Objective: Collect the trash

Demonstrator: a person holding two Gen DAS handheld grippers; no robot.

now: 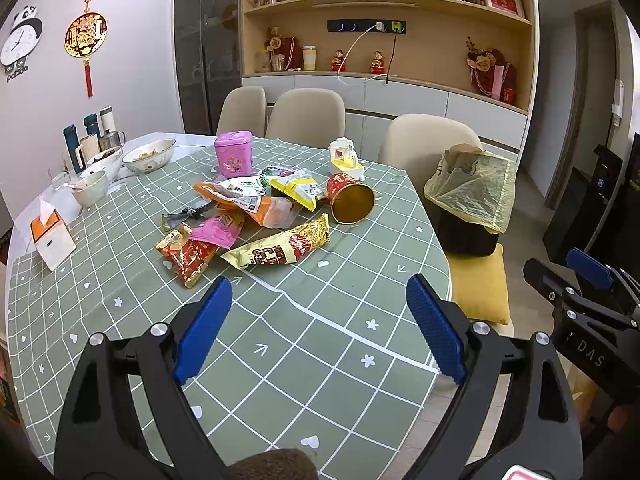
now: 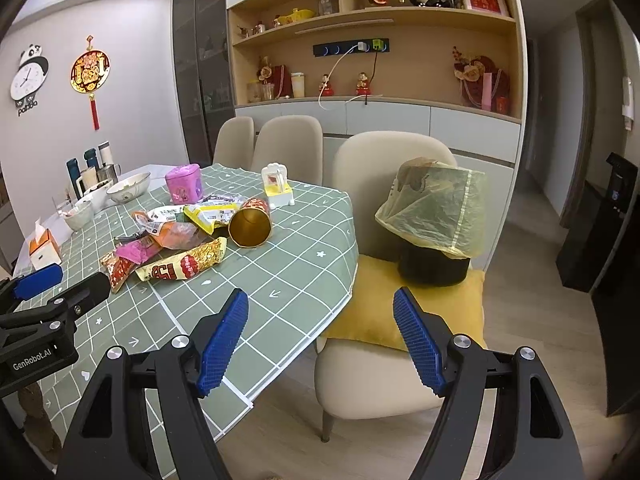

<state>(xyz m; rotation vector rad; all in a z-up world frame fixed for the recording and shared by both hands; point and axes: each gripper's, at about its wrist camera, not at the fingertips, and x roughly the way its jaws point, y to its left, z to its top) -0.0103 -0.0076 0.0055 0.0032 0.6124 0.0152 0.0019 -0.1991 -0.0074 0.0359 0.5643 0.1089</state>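
The left gripper hangs over the near part of the table, its blue pads spread wide with nothing between them. The right gripper is equally wide and empty, poised past the table edge above a yellow cushion on a chair.

Beyond the left fingers lies the trash pile: a gold snack wrapper with large red characters, a red-and-gold wrapper, a pink wrapper, an orange packet, a yellow packet, and a tipped red paper cup, whose gold-lined inside looks empty.

On the cushion stands a black bin, lined with a yellowish bag draped over its rim; its contents cannot be seen.

Farther left, bowls hold food remains. The wall clock reads "panda"; the left gripper's body, seen from the right wrist, reads "GenRobot.AI".
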